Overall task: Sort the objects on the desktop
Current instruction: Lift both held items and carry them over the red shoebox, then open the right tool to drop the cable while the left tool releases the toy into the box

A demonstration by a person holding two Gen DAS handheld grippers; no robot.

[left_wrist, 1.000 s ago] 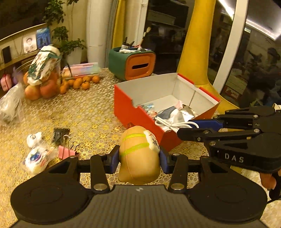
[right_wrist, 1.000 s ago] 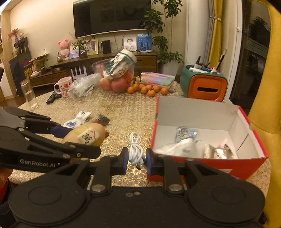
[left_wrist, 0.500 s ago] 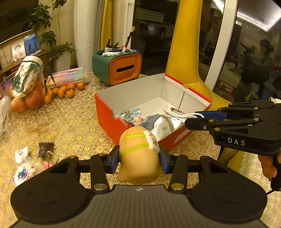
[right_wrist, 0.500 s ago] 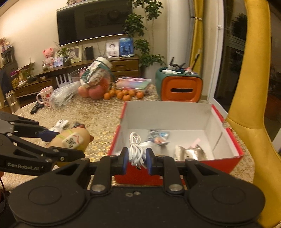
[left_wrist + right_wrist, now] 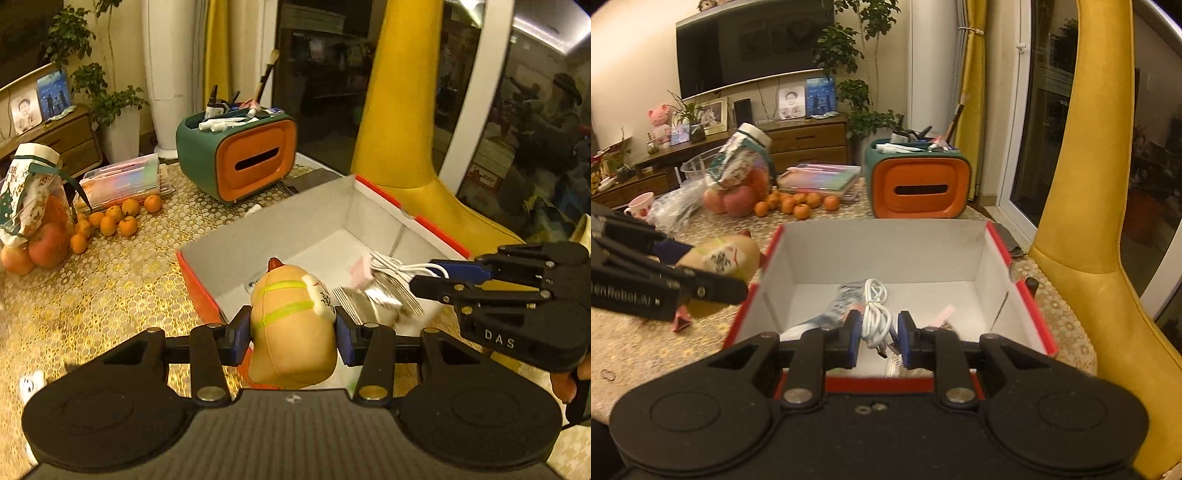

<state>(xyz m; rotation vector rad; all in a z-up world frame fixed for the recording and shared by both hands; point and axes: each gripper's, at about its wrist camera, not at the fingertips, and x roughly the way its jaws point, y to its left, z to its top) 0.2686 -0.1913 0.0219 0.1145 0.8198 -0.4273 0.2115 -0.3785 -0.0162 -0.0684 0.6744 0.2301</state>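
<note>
Now left gripper (image 5: 293,328) clamped on tan plush toy (image 5: 291,325) over red box (image 5: 997,240) near-left corner; right gripper (image 5: 875,338) clamped on white cable (image 5: 873,314) above box interior.

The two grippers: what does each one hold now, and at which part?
The left gripper clamps a tan plush toy across its middle. The right gripper pinches a coiled white cable at the bundle's lower part.

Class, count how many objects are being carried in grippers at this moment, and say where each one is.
2. The tan plush toy is clamped in the left gripper at the red box's near-left edge; the coiled white cable is pinched in the right gripper over the box.
</note>
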